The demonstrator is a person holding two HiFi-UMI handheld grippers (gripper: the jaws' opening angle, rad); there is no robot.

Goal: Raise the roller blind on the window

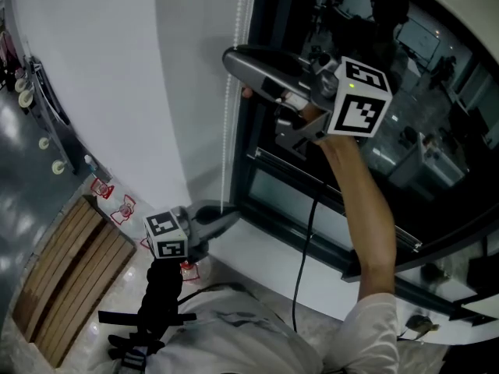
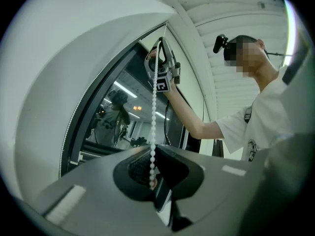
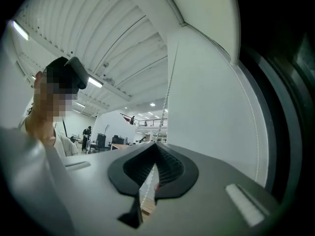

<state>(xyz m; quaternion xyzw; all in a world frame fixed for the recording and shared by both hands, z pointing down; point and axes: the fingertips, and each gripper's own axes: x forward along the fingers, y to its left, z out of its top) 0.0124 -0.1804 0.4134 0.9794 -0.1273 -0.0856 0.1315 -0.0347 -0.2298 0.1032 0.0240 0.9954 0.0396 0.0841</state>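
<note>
The bead chain (image 1: pixel 227 131) is cut off by the head view's upper edge.

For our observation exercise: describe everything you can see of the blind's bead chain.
The chain is a thin string of small white beads, plastic by its look, hanging straight and upright beside the dark window frame. The right tool is shut on it high up, the left tool lower down, by the sill.

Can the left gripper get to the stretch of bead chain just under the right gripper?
Probably yes. The bead chain hangs bare between the two, nothing crossing it. The left gripper is shut on it lower down, so it must let go first; the right gripper holds above.
</note>
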